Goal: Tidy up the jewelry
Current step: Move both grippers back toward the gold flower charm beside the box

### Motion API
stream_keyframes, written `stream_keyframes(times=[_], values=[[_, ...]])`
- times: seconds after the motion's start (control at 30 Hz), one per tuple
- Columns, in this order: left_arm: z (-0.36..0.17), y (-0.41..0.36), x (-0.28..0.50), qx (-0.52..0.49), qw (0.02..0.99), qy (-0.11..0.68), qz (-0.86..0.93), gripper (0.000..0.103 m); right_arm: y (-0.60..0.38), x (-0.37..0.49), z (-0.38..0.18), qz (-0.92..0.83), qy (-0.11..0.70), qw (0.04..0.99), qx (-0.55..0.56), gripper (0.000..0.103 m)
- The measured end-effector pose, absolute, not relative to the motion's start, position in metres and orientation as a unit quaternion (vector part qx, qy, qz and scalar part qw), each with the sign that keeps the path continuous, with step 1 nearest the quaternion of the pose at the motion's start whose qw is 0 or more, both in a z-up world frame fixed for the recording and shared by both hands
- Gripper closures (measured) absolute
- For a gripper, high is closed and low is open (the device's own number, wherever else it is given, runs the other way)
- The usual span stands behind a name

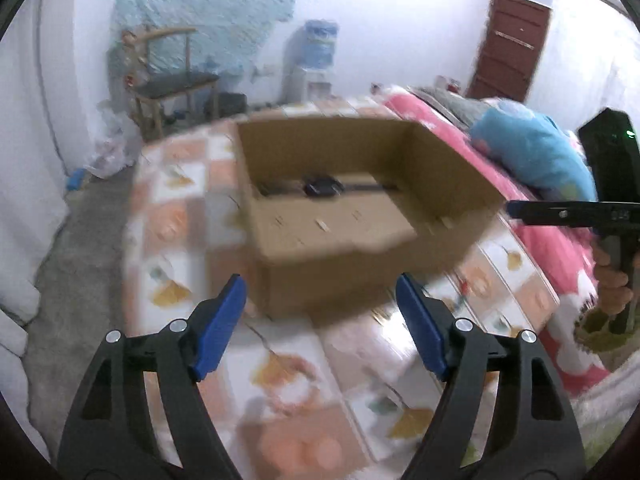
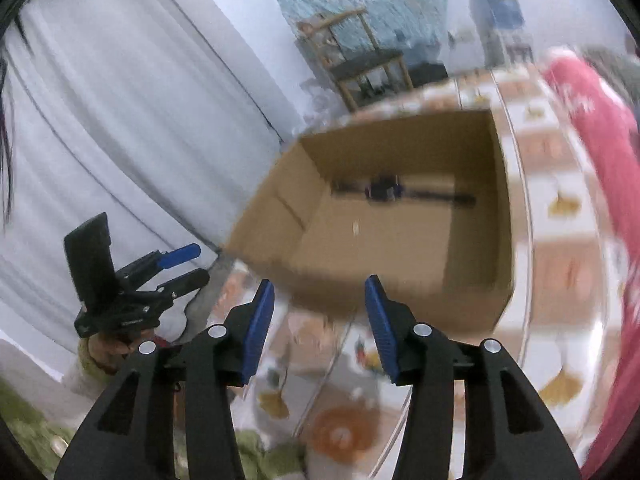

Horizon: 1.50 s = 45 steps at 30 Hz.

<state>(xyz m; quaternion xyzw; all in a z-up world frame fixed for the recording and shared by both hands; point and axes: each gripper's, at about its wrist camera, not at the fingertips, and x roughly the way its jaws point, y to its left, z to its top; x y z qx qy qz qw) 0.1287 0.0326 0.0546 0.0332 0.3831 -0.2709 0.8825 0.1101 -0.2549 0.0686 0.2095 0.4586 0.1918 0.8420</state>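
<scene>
An open cardboard box [image 1: 340, 236] [image 2: 280, 216] stands on the patterned cloth of a bed. A black wristwatch [image 1: 324, 187] [image 2: 386, 190] lies stretched flat on the box floor near its far wall. My left gripper [image 1: 320, 292] hangs in front of the box's near side, jaws wide open, nothing between the blue pads. My right gripper [image 2: 320, 292] hovers before the box's near corner, jaws partly open and empty. The right gripper [image 1: 568, 212] also shows at the right edge of the left wrist view, and the left gripper [image 2: 180, 264] at the left of the right wrist view.
The bed carries a checked orange-and-white cloth [image 1: 288, 368], a pink blanket [image 1: 560, 248] and a blue pillow [image 1: 532, 152] to the right. A wooden chair [image 1: 168, 80], a water dispenser [image 1: 316, 56] and a brown door [image 1: 512, 44] stand behind. A white curtain [image 2: 120, 120] hangs at the left.
</scene>
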Motion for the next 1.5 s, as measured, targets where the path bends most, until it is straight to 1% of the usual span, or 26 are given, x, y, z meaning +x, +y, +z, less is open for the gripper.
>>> stream_keyframes(times=[0.07,0.1,0.13,0.17,0.2,0.23,0.27,0.33,0.37,0.43,0.47,0.53,0.6,0.67,0.73,0.83,0.93,1.0,1.13,1.5], values=[[0.037,0.02,0.119,0.045,0.878,0.389,-0.276,0.029,-0.242,0.108,0.044,0.186,0.482,0.829,0.211,0.057],[0.026,0.011,0.114,0.06,0.873,0.397,-0.277,0.029,-0.236,0.108,0.037,0.182,0.49,0.828,0.201,0.06],[0.017,0.004,0.111,0.073,0.87,0.402,-0.275,0.029,-0.228,0.11,0.027,0.18,0.5,0.826,0.189,0.066],[0.011,0.0,0.108,0.082,0.87,0.403,-0.273,0.031,-0.222,0.112,0.02,0.179,0.507,0.824,0.18,0.069],[0.003,-0.006,0.106,0.096,0.869,0.405,-0.268,0.034,-0.214,0.115,0.01,0.173,0.515,0.823,0.163,0.069],[-0.003,-0.011,0.105,0.109,0.868,0.407,-0.263,0.037,-0.206,0.118,0.003,0.172,0.519,0.824,0.145,0.072],[-0.008,-0.015,0.105,0.122,0.868,0.408,-0.255,0.039,-0.2,0.119,0.0,0.174,0.521,0.825,0.135,0.073],[-0.015,-0.017,0.106,0.125,0.867,0.412,-0.25,0.043,-0.185,0.127,-0.009,0.177,0.525,0.825,0.108,0.074],[-0.018,-0.017,0.109,0.122,0.866,0.416,-0.248,0.047,-0.179,0.131,-0.014,0.175,0.528,0.826,0.091,0.077],[-0.023,-0.016,0.111,0.117,0.866,0.42,-0.245,0.05,-0.172,0.129,-0.02,0.173,0.533,0.826,0.066,0.08],[-0.024,-0.015,0.112,0.115,0.866,0.421,-0.244,0.055,-0.168,0.132,-0.025,0.17,0.536,0.825,0.056,0.082],[-0.026,-0.016,0.112,0.115,0.866,0.42,-0.246,0.057,-0.162,0.136,-0.03,0.162,0.539,0.826,0.042,0.087],[-0.026,-0.017,0.11,0.12,0.866,0.415,-0.251,0.061,-0.156,0.139,-0.031,0.156,0.537,0.829,0.023,0.09],[-0.027,-0.019,0.108,0.126,0.866,0.411,-0.256,0.062,-0.149,0.141,-0.034,0.154,0.535,0.831,0.004,0.095],[-0.029,-0.022,0.108,0.126,0.865,0.408,-0.264,0.064,-0.144,0.142,-0.038,0.151,0.537,0.83,-0.012,0.098],[-0.031,-0.028,0.112,0.123,0.864,0.404,-0.275,0.065,-0.14,0.139,-0.04,0.15,0.536,0.831,-0.029,0.098],[-0.034,-0.036,0.116,0.125,0.863,0.399,-0.284,0.069,-0.14,0.137,-0.043,0.148,0.541,0.827,-0.023,0.098],[-0.037,-0.042,0.122,0.128,0.862,0.396,-0.289,0.076,-0.144,0.137,-0.045,0.145,0.546,0.825,-0.015,0.098],[-0.044,-0.054,0.131,0.141,0.861,0.391,-0.293,0.086,-0.15,0.131,-0.047,0.14,0.553,0.822,-0.001,0.098],[-0.054,-0.063,0.14,0.168,0.856,0.395,-0.289,0.087,-0.159,0.128,-0.049,0.146,0.553,0.82,0.028,0.098]])
